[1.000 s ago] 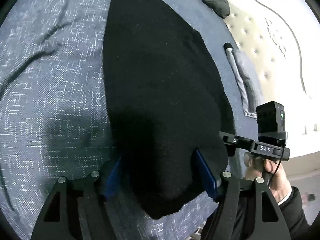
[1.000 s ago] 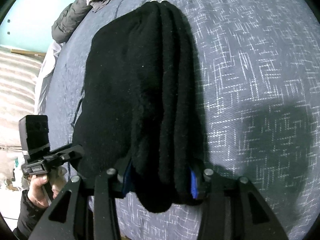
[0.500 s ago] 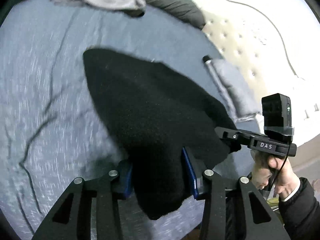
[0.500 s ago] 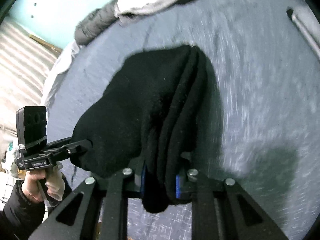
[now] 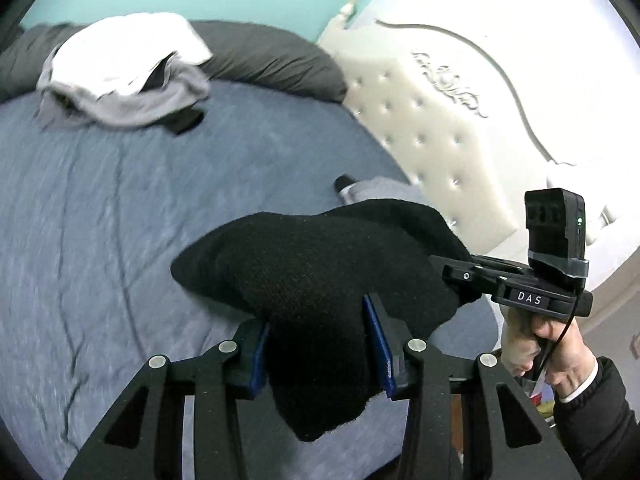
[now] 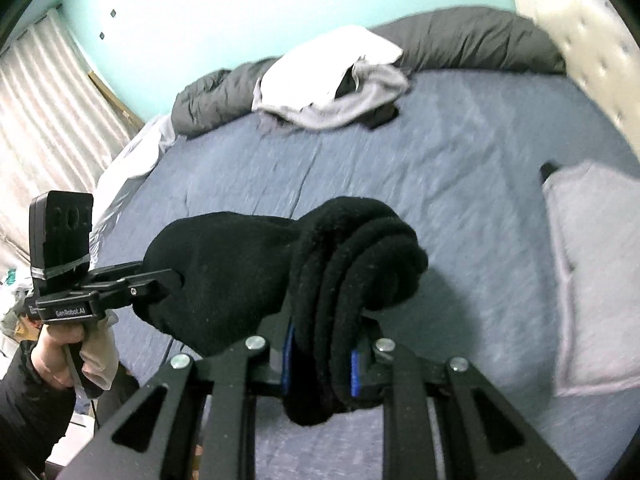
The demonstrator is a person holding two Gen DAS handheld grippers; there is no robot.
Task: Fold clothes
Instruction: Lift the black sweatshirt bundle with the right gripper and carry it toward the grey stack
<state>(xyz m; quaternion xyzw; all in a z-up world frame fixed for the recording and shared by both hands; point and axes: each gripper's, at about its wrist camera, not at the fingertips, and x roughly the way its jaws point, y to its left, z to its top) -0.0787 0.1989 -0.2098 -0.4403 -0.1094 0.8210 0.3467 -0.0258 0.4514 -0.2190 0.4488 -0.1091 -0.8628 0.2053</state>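
A folded black garment (image 5: 304, 264) hangs in the air above the blue bed, held at both near corners. My left gripper (image 5: 318, 354) is shut on its left corner. My right gripper (image 6: 320, 364) is shut on its right corner, where several thick layers (image 6: 360, 256) bunch between the blue pads. Each gripper shows in the other view: the right one (image 5: 460, 276) at the garment's right end, the left one (image 6: 160, 280) at its left end.
The blue bedsheet (image 5: 100, 220) spreads below. A pile of white and grey clothes (image 5: 120, 76) lies at the far side against a dark grey duvet (image 5: 272, 60). A folded grey garment (image 6: 588, 272) lies by the white tufted headboard (image 5: 432, 128).
Both grippers closed on the black garment's near corners and lifted it off the bed. It now hangs bunched in the air, and the views have tilted up toward the far wall.
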